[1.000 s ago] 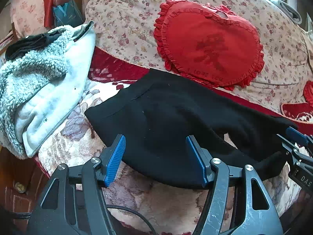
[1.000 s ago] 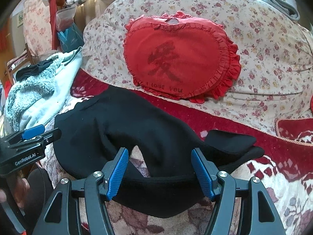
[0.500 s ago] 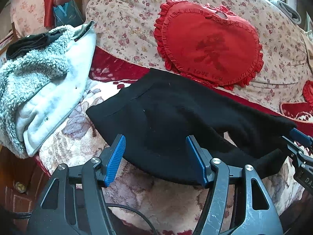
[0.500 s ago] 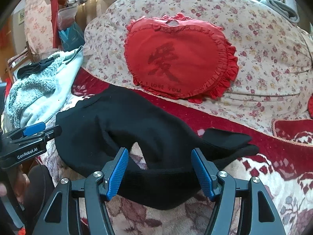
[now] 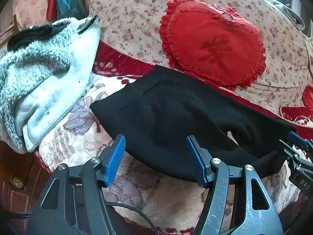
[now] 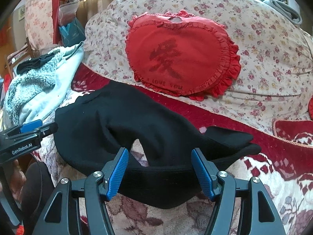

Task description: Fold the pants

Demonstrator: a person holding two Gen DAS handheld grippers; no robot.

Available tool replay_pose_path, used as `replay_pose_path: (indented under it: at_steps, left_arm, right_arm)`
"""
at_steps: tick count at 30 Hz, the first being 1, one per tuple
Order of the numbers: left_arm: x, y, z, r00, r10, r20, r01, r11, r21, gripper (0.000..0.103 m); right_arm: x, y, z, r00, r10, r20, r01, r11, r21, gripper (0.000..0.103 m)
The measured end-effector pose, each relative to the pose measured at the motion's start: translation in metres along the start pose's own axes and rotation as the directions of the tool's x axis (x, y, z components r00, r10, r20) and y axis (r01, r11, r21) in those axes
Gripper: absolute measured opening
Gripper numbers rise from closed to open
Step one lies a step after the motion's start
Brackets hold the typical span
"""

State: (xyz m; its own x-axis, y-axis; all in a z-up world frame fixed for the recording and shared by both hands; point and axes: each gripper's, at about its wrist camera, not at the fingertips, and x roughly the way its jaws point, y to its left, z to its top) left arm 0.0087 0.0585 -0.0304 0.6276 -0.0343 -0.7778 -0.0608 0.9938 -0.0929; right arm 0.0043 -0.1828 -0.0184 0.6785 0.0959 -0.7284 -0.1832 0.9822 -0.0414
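Closest to you, both grippers are spread wide and holding nothing: your left gripper point(image 5: 156, 157) hangs over the near hem of the black pants point(image 5: 176, 113) at the waist end, and your right gripper point(image 6: 159, 171) straddles the near leg close to the cuffs, blue pads either side of the fabric without pinching it, though I can't tell if they're brushing it. The pants are lying flat-ish across the flowery blanket point(image 6: 264, 176) on the bed, waistband off to your left, the two legs running right with a gap showing between them, so they aren't stacked yet. My read is you're at the very start of the fold, lining up for the first grab. Next move probably wants both grippers down onto that near edge, clamping the near leg at two spots, then carrying it over onto the far leg so they match up. Knit that floppy will likely sag between your two grips, so keep them well apart. Just past the pants on the left sits a pale fleece jacket point(image 5: 45, 90) with something dark on top, close enough to the waistband to snag. Further back, the red heart-shaped cushion point(image 6: 182, 56) leans on the floral quilt point(image 6: 273, 49), out of your way.
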Motion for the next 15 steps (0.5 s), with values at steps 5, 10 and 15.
replay_pose_path:
  at_steps: [5, 10, 15]
  left_arm:
    - [0.01, 0.027, 0.008, 0.999, 0.025, -0.026, -0.027, 0.998, -0.065, 0.064]
    - [0.02, 0.049, 0.012, 0.998, 0.006, -0.061, -0.012, 0.994, -0.109, 0.064]
    - [0.036, 0.062, 0.013, 0.994, -0.016, -0.105, 0.0, 0.988, -0.152, 0.064]
  right_arm:
    - [0.006, 0.005, 0.001, 1.0, 0.01, -0.004, -0.01, 1.0, -0.008, 0.065]
    - [0.017, 0.009, 0.003, 0.999, 0.026, -0.018, -0.026, 1.0, -0.013, 0.065]
    - [0.04, 0.012, 0.003, 0.997, 0.046, -0.058, -0.047, 0.999, -0.007, 0.065]
